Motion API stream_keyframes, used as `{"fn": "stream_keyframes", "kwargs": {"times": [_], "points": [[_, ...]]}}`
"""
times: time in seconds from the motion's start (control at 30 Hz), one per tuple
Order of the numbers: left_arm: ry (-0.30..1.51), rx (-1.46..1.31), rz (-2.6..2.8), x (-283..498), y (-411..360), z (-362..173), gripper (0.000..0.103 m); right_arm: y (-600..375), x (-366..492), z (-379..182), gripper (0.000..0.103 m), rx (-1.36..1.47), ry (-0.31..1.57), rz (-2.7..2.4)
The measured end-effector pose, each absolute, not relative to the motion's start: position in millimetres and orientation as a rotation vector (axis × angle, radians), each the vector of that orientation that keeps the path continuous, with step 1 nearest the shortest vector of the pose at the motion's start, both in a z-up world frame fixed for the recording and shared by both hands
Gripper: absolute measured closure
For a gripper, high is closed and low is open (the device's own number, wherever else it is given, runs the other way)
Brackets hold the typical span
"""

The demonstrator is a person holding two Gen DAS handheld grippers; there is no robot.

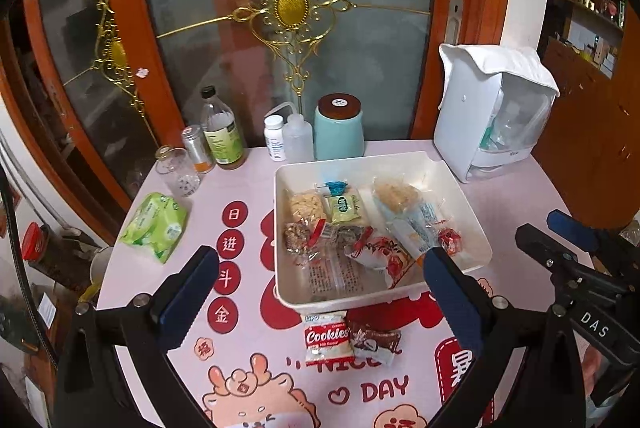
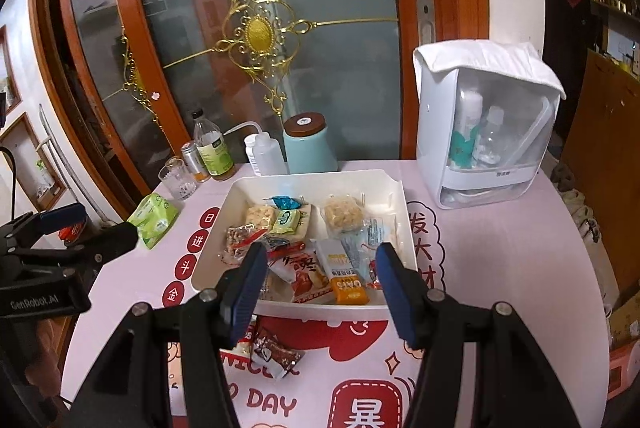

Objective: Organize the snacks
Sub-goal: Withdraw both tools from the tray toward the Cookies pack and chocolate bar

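While both of my claws hang above the counter (image 1: 248, 188) with its pink printed cloth, most of the snacks already lie in the shallow white plastic tray (image 1: 472, 248): wrapped rice cakes, nut bars, an orange oat bar (image 2: 345, 274) and small sweets. Two are left outside, just in front of the tray's near wall: a red-and-white cookie packet (image 1: 328, 338) and, touching it on the right, a brown chocolate-wafer wrapper (image 1: 374, 340).

My left claw (image 1: 320, 292) stands wide open with nothing between its blue pads. My right claw (image 2: 320, 288) is parted more narrowly and is also empty; I see the tray through the gap.

I judge the sorting nearly done, with these two stragglers as the step in hand. The next move calls for lowering one claw to the cookie packet, closing on its crimped edge without crushing the contents, and lifting it over the wall into a free spot. The wafer wrapper overlaps it, so I should keep from dragging both together.
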State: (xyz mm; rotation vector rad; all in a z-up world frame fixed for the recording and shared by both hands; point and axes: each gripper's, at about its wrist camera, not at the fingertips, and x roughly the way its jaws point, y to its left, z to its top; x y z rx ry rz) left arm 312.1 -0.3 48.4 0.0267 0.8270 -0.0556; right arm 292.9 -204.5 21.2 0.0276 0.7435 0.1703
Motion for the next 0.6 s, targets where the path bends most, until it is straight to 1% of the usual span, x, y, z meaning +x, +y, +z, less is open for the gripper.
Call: {"fn": "stream_keyframes", "kwargs": {"times": [0.27,0.43,0.6], "points": [[0.777,-0.003,0.024,274,14,44,0.002,-210,265,16,0.046,0.010,0.731,0.191],[0.806,-0.005,0.040,265,21,25,0.002,-207,251,7,0.046,-0.022,0.732,0.236],[0.880,-0.035,-0.002,265,23,-6,0.002,-197,243,-16,0.046,-0.076,0.748,0.307]]}}
